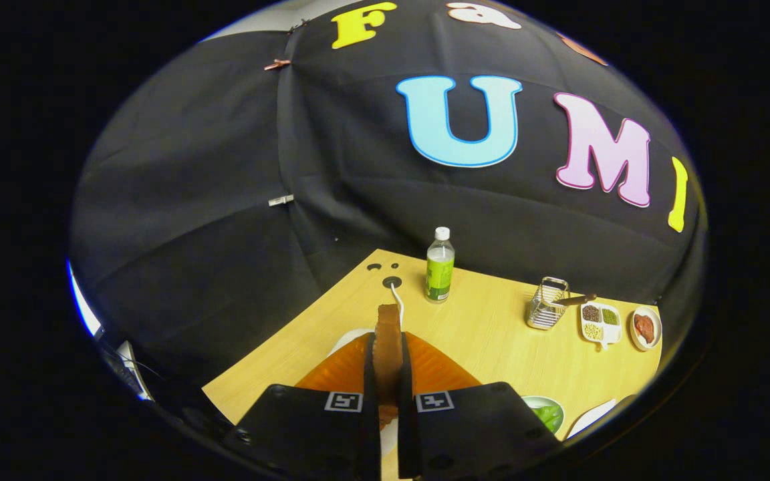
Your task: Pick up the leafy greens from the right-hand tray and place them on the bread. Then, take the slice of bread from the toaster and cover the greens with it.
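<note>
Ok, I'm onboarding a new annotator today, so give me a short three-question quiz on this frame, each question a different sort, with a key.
1. True or false: the hand-held gripper has its fingers pressed on the bread slice that stands on edge between them.
2. Multiple choice: what stands just left of the divided dish? A) wire rack B) kettle C) frying pan
3. Fill in: beyond the fingers, near the table's far edge, stands a clear ____ with a green label.

Key: 1 true; 2 A; 3 bottle
</note>
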Demonstrator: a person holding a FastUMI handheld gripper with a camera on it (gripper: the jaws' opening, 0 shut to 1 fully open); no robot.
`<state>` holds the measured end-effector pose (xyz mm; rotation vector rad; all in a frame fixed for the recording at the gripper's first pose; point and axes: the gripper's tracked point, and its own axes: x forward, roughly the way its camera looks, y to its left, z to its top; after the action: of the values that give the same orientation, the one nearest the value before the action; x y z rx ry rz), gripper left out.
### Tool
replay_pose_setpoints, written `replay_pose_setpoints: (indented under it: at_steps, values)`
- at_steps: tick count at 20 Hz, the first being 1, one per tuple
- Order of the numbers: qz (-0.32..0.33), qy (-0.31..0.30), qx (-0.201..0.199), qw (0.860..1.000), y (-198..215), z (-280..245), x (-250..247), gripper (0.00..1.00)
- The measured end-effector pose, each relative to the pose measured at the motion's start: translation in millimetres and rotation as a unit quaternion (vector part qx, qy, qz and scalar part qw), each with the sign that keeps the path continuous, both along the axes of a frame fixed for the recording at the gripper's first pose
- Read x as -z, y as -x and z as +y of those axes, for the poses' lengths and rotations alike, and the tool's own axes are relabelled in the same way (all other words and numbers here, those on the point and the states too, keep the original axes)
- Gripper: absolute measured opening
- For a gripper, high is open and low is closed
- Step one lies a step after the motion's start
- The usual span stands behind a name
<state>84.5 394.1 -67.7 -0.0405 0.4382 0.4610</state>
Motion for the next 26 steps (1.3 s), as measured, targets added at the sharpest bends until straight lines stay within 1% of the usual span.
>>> replay_pose_setpoints:
  at_steps: [5,8,10,13,16,19,23,26]
  values:
    - [0.000,-0.028,0.029,0.999,-11.9,-46.8,-21.0,0.14]
    - [0.010,-0.036,0.051,0.998,-15.3,-80.5,-13.8,0.14]
    - [0.026,-0.048,0.058,0.997,-11.2,-95.1,-2.3,0.14]
    - [0.043,-0.045,0.067,0.996,-6.7,-123.1,20.3,0.14]
    - [0.065,-0.079,0.084,0.991,-3.8,-147.1,37.5,0.14]
    - [0.094,-0.082,0.093,0.988,-2.2,-176.2,64.6,0.14]
    - [0.150,-0.105,0.106,0.977,7.0,-194.1,115.4,0.14]
    - [0.176,-0.115,0.112,0.971,11.4,-206.0,146.2,0.14]
